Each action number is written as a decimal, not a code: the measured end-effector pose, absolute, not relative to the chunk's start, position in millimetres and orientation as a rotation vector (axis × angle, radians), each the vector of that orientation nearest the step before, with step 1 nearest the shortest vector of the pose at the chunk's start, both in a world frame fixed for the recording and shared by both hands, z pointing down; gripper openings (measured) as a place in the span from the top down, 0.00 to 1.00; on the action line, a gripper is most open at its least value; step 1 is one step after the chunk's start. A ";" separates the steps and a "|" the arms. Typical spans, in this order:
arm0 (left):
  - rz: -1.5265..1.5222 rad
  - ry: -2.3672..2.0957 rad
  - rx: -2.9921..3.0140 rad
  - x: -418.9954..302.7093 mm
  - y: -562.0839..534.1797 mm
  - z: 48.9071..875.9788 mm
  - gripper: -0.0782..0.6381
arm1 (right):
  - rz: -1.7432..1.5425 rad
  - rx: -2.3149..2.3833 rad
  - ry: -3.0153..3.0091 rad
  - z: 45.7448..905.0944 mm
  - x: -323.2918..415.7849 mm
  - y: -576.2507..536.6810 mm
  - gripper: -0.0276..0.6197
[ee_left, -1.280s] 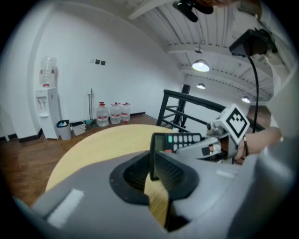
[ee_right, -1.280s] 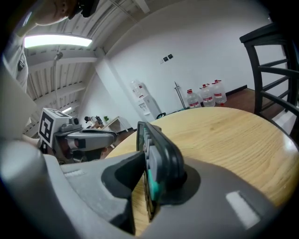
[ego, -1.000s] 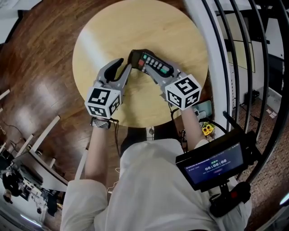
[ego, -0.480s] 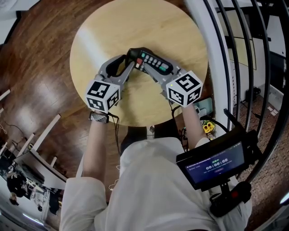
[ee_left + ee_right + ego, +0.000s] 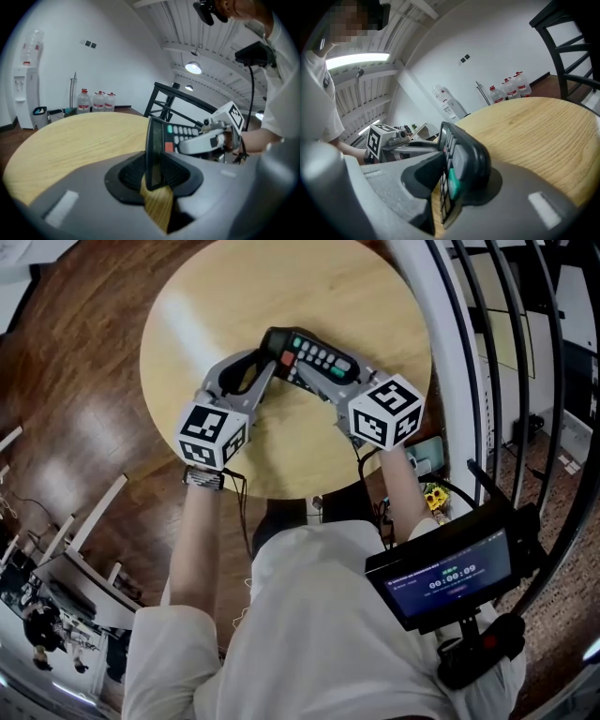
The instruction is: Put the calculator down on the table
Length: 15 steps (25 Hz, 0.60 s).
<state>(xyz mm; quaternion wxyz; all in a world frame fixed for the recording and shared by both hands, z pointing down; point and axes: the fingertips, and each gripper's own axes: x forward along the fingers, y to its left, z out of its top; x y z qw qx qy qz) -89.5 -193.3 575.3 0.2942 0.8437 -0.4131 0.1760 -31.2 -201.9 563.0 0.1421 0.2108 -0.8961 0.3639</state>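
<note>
A dark calculator [image 5: 314, 357] with a green key and rows of grey keys is held over the round wooden table [image 5: 234, 296]. My right gripper [image 5: 323, 371] is shut on its key end; the right gripper view has the calculator [image 5: 461, 164] clamped between both pads. My left gripper [image 5: 265, 352] has come to the display end. In the left gripper view the calculator [image 5: 154, 150] stands edge-on between the two pads of the left gripper [image 5: 154, 176], whose jaws are closing and touch it on both sides. I cannot tell whether the calculator touches the tabletop.
A black metal railing [image 5: 487, 334] and a white curved rail run along the table's right side. A small screen unit [image 5: 450, 573] hangs at the person's front. Water bottles [image 5: 96, 101] and a dispenser [image 5: 21, 93] stand by the far wall.
My left gripper moved right to the calculator's display end and closed around it. The right gripper kept its hold, and the calculator shifted slightly farther away.
</note>
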 end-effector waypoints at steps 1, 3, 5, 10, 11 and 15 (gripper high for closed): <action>0.472 -1.099 2.246 -89.3 -193.2 575.3 0.74 | 1.059 0.612 -2.582 563.9 -30.5 -202.4 0.78; 0.472 -1.102 2.242 -89.7 -191.9 574.7 0.74 | 1.068 0.611 -2.574 565.4 -29.5 -202.9 0.77; 0.480 -1.109 2.244 -90.5 -190.6 574.3 0.75 | 1.063 0.605 -2.569 566.7 -29.1 -203.4 0.75; 0.498 -1.120 2.247 -91.3 -189.5 574.8 0.75 | 1.037 0.599 -2.555 569.6 -28.6 -204.4 0.72; 0.499 -1.119 2.247 -90.9 -189.3 574.9 0.75 | 1.016 0.603 -2.553 569.4 -28.2 -204.5 0.71; 0.495 -1.116 2.254 -87.8 -187.9 575.0 0.75 | 0.973 0.617 -2.547 569.5 -24.5 -202.8 0.71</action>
